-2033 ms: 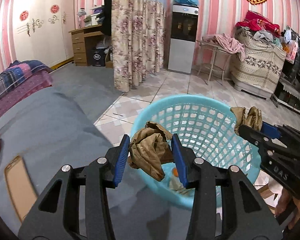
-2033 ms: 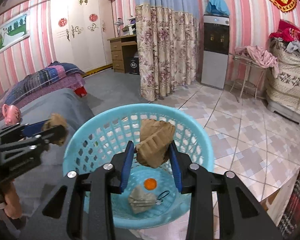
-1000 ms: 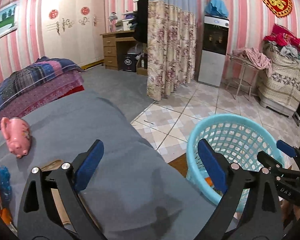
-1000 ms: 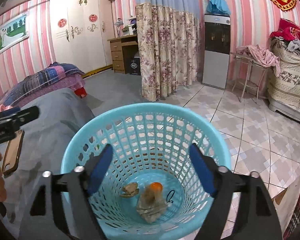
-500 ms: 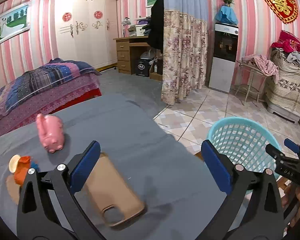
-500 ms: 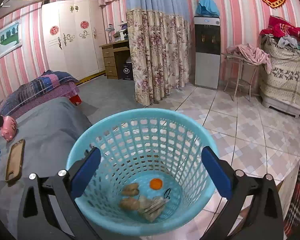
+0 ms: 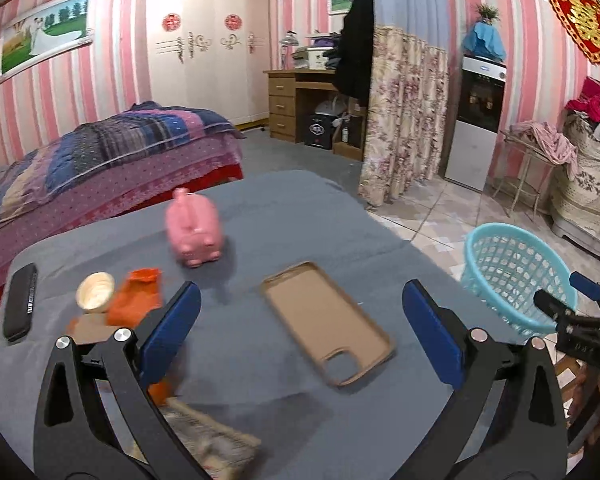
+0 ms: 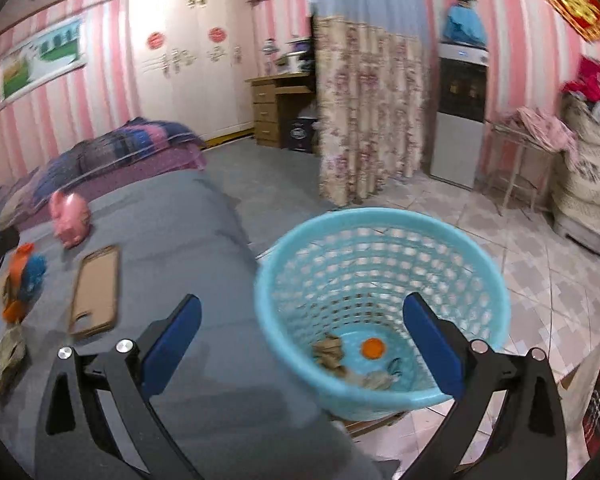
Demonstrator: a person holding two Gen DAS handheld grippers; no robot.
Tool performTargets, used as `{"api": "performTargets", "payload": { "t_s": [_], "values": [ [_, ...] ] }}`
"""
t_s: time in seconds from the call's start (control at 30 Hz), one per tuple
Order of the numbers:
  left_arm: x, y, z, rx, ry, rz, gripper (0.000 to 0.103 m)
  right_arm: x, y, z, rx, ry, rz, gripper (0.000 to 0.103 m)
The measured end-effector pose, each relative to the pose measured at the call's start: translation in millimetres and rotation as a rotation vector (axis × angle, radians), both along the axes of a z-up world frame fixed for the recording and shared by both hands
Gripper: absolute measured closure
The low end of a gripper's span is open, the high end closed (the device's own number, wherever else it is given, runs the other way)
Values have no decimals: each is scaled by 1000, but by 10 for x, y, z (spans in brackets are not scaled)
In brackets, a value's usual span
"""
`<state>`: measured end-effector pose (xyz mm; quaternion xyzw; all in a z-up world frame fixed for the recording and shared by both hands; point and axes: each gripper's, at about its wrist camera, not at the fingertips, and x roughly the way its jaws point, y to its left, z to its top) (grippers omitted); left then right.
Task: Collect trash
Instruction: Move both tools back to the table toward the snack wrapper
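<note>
L gripper (image 7: 300,328) & R gripper (image 8: 300,332) both wide apart, nothing held; basket (image 8: 384,402) beside table (image 8: 204,248) edge

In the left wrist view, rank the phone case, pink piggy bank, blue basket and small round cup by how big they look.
1. Phone case, nearest, so its apparent size is inflated.
2. Blue basket, partly cut off by the right gripper.
3. Pink piggy bank.
4. Small round cup.

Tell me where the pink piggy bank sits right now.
The pink piggy bank stands on the grey table, toward its far side in the left wrist view, beyond the tan phone case and right of the orange wrapper.
</note>
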<state>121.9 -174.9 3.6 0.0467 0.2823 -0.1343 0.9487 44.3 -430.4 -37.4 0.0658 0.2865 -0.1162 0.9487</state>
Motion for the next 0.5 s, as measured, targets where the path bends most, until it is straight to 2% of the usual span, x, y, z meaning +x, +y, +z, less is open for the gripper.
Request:
{"api": "performTargets", "payload": {
  "t_s": [0.33, 0.5],
  "values": [
    [-111, 899, 66, 31, -22, 107, 6, 72, 1128, -47, -40, 42, 190, 5],
    [-158, 1272, -79, 55, 12, 136, 6, 65, 1525, -122, -21, 65, 241, 5]
  ]
}}
